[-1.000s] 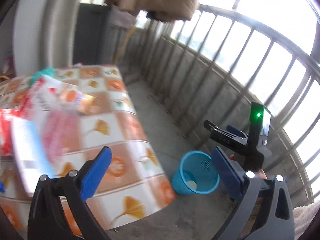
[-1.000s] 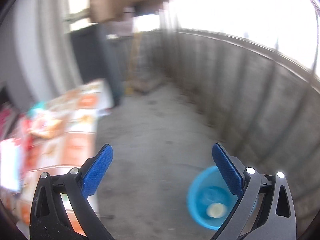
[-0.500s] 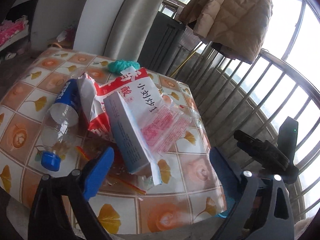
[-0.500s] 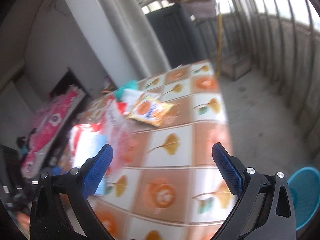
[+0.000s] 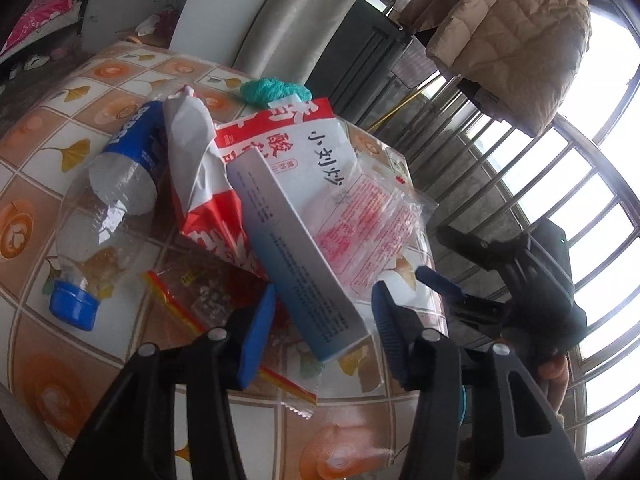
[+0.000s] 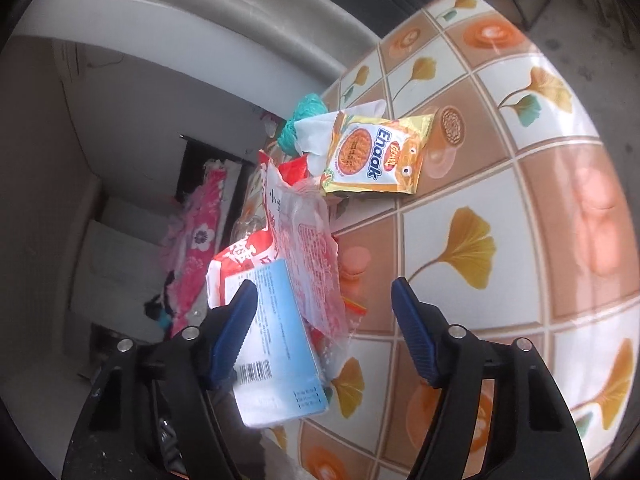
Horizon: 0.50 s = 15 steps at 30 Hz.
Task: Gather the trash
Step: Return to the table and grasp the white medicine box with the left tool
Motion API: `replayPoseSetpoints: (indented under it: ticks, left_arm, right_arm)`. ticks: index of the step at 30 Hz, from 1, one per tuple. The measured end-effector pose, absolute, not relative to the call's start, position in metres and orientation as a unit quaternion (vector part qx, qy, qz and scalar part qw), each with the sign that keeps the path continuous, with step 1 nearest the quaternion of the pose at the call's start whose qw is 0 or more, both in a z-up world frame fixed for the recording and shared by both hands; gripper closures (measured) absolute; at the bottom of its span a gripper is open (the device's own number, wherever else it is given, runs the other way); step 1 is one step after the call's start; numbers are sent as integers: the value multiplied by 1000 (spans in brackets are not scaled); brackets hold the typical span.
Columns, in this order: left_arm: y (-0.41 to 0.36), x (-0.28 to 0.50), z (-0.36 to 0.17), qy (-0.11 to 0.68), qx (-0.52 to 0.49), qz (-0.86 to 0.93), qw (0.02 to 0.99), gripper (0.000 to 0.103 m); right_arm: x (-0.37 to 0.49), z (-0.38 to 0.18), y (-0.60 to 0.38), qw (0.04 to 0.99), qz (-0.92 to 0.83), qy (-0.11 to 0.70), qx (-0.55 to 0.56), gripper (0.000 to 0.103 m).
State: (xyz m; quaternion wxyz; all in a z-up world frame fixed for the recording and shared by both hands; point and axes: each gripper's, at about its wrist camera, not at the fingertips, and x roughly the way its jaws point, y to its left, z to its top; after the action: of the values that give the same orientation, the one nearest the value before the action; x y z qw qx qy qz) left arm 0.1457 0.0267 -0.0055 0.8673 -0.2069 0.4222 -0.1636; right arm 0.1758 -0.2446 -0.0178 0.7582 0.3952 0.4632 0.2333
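Trash is heaped on the near-left part of the tiled tabletop [image 5: 100, 92], nothing of it lifted yet. On top lies a long blue-white box [image 5: 296, 256], its near end poking toward the left tongs [image 5: 320, 332]; under it a clear wrapper w/ pink print [image 5: 360, 220] and a red-white bag [image 5: 248, 152]. Left of the pile is a clear bottle w/ blue cap [image 5: 104, 204], by it a small zip bag w/ red strip [image 5: 192, 292]; a teal yarn ball [image 5: 272, 90] sits at the far edge. From the right wrist view, a yellow snack pack [image 6: 376, 156] lies apart on the far side, and the same box [image 6: 276, 340] sits just beside the left blade of the right tongs [image 6: 324, 320]. Both tongs are closing, approx half-wide: left ones straddle the box end w/o pads pressing that I can see; right ones have the box and wrapper edge in the gap, no grip. No bin in view now. Judging by this, collection of this pile is at its start: box likely first, then wrapper, bag, bottle, zip bag, snack pack all left to go.
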Motion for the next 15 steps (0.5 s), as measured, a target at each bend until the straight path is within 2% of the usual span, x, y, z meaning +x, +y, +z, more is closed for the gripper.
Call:
replayPoseSetpoints:
  ticks: [6,9,12,15]
  left_arm:
    - [29,144,-11,428,-226,-164,860,59]
    - [30,148,-13,436,-239,-165,852,56]
    - [31,153,-18,445,-247,-157,846,54]
    - [31,155,-24,452,-253,-155,841,54]
  right_arm:
    - [193,-23,-247,749,236,457,417,46]
    - [198,-23,-247,754,232,459,410,53]
    - [201,-23,-247,758,228,461,400,67]
    - [200,-22,-245,767,227,458,388,85]
